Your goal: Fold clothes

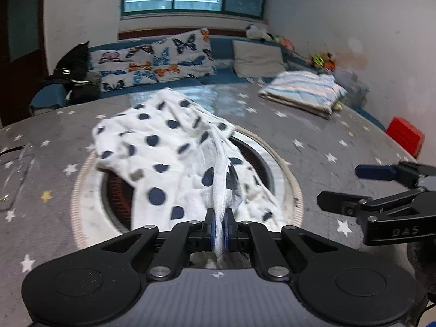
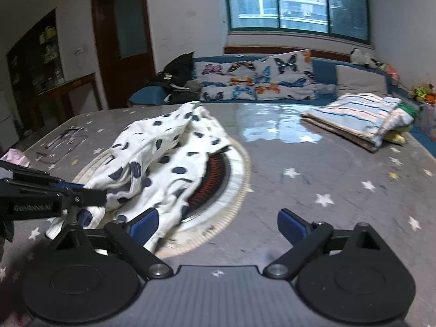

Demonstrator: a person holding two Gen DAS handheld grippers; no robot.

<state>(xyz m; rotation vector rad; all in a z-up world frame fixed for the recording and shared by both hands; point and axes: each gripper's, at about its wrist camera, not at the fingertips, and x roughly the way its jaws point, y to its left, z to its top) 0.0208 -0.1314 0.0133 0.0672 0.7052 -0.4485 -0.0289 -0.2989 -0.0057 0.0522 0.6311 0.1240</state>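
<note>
Left gripper point(image 1: 220, 227): its 2 blue pads pinched tight on a bunched edge of the polka-dot garment point(image 1: 174, 147), cloth gathered into a narrow ridge running up from the pinch. Right gripper point(image 2: 218, 224): fingers wide apart, nothing between them, held low over the table point(image 2: 327, 185) just right of the cloth; 1 finger sits beside a trailing fold, contact unclear. Garment: white with dark blue dots, crumpled in a loose heap on the star-print grey table cover, draped across the round inset point(image 2: 231, 179) at table centre, part of the rim and the dark ribbed middle showing beside it. No flat layer or clean fold line visible; which part of the garment is which cannot be told from the heap. Striped folded bundle point(image 2: 362, 120) lies well apart at the far right of the table. Handling, as judged: thin, light, very soft weave, no stiffness; it will sag and collapse from any 1 hold, and may drag on the inset rim. Best taken at a hem or corner, 2 holds well apart along the same edge, so the cloth hangs open rather than roped. The near loose edge by the right gripper looks the reachable spot.
</note>
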